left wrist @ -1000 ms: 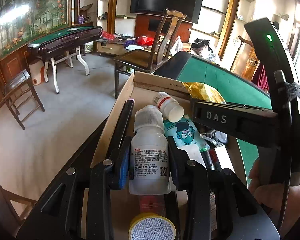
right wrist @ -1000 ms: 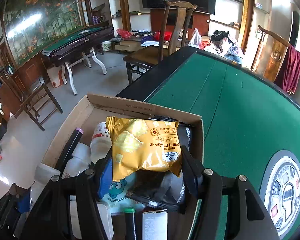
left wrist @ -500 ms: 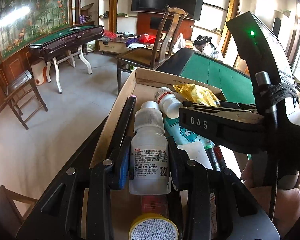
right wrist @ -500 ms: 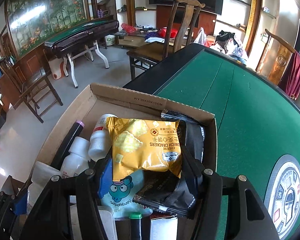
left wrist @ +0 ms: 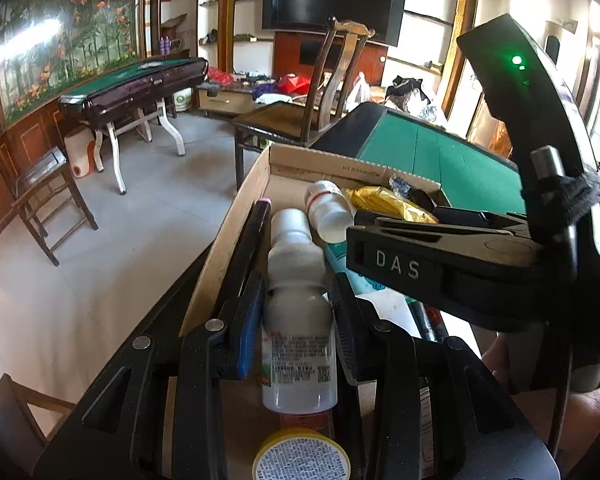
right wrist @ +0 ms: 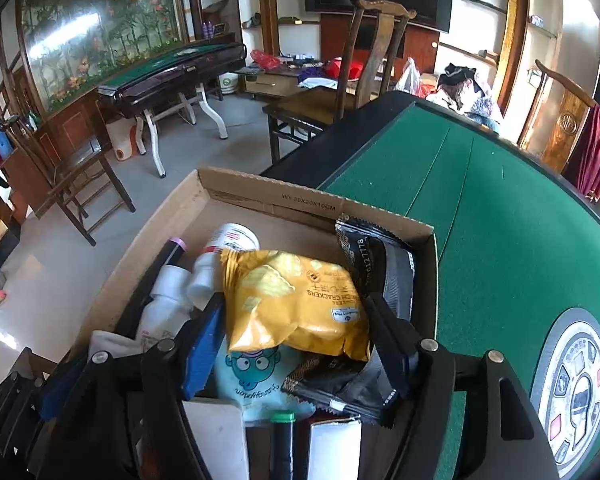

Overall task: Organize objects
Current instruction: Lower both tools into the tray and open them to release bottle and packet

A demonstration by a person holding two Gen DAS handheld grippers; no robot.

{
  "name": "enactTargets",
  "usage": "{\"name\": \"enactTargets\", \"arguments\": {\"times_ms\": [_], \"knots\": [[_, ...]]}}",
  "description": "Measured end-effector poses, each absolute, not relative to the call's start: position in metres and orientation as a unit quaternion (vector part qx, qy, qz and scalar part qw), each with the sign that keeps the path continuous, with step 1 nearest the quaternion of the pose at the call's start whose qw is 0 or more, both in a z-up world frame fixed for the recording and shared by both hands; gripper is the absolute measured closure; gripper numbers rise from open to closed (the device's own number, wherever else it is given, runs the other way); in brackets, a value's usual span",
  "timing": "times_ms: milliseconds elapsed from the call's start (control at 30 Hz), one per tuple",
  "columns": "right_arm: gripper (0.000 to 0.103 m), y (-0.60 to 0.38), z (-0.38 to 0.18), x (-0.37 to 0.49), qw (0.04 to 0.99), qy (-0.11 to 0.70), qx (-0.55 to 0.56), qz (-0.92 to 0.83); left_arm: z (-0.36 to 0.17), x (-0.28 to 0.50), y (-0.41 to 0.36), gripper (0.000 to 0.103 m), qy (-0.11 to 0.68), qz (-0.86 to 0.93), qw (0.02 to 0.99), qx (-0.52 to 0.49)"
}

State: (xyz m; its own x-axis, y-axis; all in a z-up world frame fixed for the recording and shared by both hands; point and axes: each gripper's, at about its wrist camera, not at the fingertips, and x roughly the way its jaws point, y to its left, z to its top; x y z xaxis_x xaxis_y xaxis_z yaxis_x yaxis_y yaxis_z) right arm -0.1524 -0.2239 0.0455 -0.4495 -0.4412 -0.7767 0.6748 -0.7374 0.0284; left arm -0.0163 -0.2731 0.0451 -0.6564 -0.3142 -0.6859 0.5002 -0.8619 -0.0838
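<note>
An open cardboard box (right wrist: pixel 268 196) sits at the edge of a green table (right wrist: pixel 500 220) and holds several items. My left gripper (left wrist: pixel 296 296) is shut on an upright white bottle (left wrist: pixel 298 320) with a printed label, low inside the box (left wrist: pixel 320 164). My right gripper (right wrist: pixel 296 312) hangs over the box with its jaws opening. Between them a yellow cracker packet (right wrist: pixel 296 300) lies tilted on the other items, and the pads no longer press on it. In the left wrist view the right tool's black body crosses the right side and hides part of the box.
Also in the box: a second white bottle with a red band (right wrist: pixel 228 248), a black packet (right wrist: pixel 384 264), a light blue cartoon packet (right wrist: pixel 252 372), a green-capped marker (right wrist: pixel 282 420) and a yellow-rimmed roll (left wrist: pixel 300 456). A wooden chair (right wrist: pixel 340 100) stands beyond the table.
The right jaws have spread wider and the yellow packet has sunk and tilted onto the items below. The left gripper keeps still with the white bottle.
</note>
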Motion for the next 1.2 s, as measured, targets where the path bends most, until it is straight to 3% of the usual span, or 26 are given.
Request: {"name": "enactTargets", "arguments": {"times_ms": [200,367,500,800,1200], "knots": [[0.025,-0.208,0.068,-0.14,0.331,0.13,0.369,-0.859,0.051,-0.013,-0.272,0.062,0.14,-0.907,0.223,0.328],[0.025,-0.174,0.091,-0.128,0.323,0.091,0.342,-0.878,0.07,0.003,-0.261,0.032,0.133,-0.931,0.217,0.264],[0.024,-0.139,0.105,-0.105,0.299,0.078,0.311,-0.899,0.081,0.014,-0.251,0.024,0.12,-0.943,0.21,0.227],[0.02,-0.025,0.105,-0.02,0.246,0.043,0.235,-0.939,0.092,0.043,-0.213,0.022,0.065,-0.956,0.198,0.208],[0.02,0.016,0.077,0.006,0.3,-0.001,0.25,-0.921,0.084,0.101,-0.185,0.022,-0.011,-0.929,0.242,0.281]]}}
